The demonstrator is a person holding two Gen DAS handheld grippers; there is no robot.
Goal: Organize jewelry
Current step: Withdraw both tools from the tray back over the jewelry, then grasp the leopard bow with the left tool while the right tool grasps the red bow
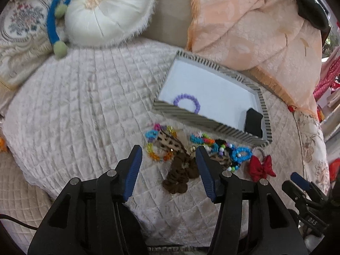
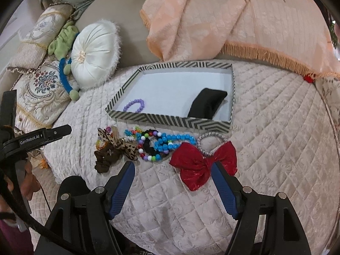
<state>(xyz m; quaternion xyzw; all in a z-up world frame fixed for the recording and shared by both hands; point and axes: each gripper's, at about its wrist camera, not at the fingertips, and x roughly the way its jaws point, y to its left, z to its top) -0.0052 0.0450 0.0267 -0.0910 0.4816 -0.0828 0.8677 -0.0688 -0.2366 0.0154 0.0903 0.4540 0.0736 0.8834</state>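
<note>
Quilted bedspread (image 2: 276, 127) underneath. Left gripper (image 1: 169, 159) angled down, jaws spread, empty, over brown scrunchie (image 1: 180, 176). Right gripper (image 2: 173, 170) spread, empty, beside red bow (image 2: 204, 163). Jewelry pile (image 2: 157, 142) just before striped box (image 2: 170, 121); purple bracelet (image 2: 135, 105) inside.

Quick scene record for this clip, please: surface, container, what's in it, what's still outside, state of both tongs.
surface: quilted cream cushion
container: striped box, open
in box: purple bead bracelet; black pouch
outside, near box front: red bow hair tie, blue bead bracelet, brown scrunchie, leopard bow
left tongs: open, over the scrunchie, not gripping
right tongs: open, beside the red bow
</note>
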